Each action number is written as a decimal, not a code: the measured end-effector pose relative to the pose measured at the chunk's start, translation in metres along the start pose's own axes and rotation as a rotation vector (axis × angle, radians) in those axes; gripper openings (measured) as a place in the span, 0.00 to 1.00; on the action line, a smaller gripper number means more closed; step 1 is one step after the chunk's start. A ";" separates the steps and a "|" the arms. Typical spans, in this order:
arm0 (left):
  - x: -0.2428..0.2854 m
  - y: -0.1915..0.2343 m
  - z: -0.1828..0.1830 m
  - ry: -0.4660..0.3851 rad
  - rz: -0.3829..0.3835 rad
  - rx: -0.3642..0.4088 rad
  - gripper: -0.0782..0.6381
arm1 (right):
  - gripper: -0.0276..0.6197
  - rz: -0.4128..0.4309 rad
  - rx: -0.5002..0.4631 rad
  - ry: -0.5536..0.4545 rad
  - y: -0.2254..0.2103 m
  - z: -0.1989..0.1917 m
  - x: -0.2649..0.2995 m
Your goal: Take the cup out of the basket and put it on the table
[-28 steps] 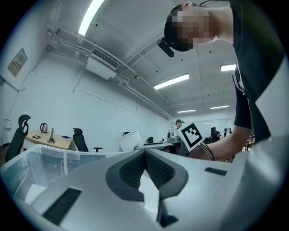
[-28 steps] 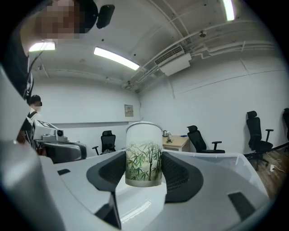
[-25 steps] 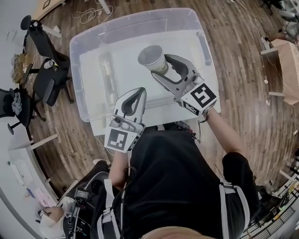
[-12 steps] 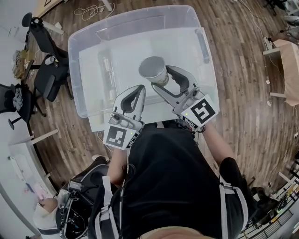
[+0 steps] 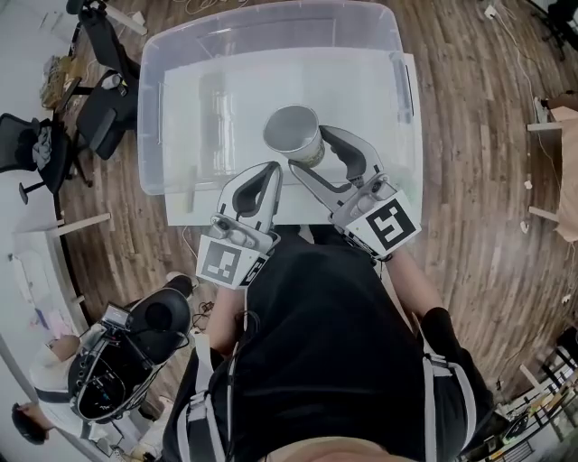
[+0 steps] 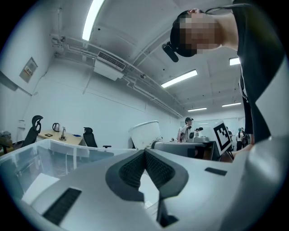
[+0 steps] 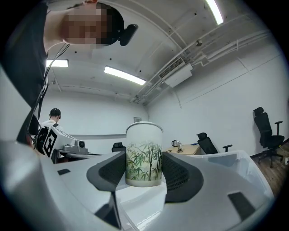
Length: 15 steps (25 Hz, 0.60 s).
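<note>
My right gripper (image 5: 307,150) has its fingers clamped on the upright cup (image 7: 144,153), over the basket (image 5: 271,18). I judge the bare table (image 5: 185,217) lies toward me. The left gripper (image 6: 144,153) has its fingers together, empty.

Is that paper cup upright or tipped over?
Upright. The bamboo-print cup is held rim-up between the right gripper's fingers; the head view looks down into its open mouth.

Centre of the right gripper view: cup (image 7: 144,155) in white, printed with green bamboo (top band plain). Pale grey on left gripper (image 6: 144,153) and right gripper (image 7: 144,173), with dark ribbed pads (image 7: 176,178). Right of centre in the head view, black-and-white square marker (image 5: 390,224). Clear, frosty basket (image 5: 271,36); brown plank floor (image 5: 470,135).
</note>
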<state>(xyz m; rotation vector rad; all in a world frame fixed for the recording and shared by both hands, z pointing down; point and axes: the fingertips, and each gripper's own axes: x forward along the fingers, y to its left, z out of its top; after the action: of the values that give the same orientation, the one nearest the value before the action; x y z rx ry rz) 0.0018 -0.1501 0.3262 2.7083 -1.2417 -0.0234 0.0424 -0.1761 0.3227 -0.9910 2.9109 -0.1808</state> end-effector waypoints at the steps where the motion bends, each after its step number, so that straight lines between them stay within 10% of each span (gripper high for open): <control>1: -0.004 -0.003 -0.001 -0.005 0.012 -0.001 0.13 | 0.43 0.004 -0.001 -0.002 0.002 0.000 -0.003; 15: -0.118 -0.041 0.000 -0.055 0.003 -0.001 0.13 | 0.43 -0.050 -0.004 -0.052 0.097 0.010 -0.048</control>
<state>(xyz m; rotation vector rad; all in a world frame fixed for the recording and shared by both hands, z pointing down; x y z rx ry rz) -0.0443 -0.0346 0.3132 2.7224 -1.2602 -0.0979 0.0226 -0.0716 0.3012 -1.0530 2.8433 -0.1492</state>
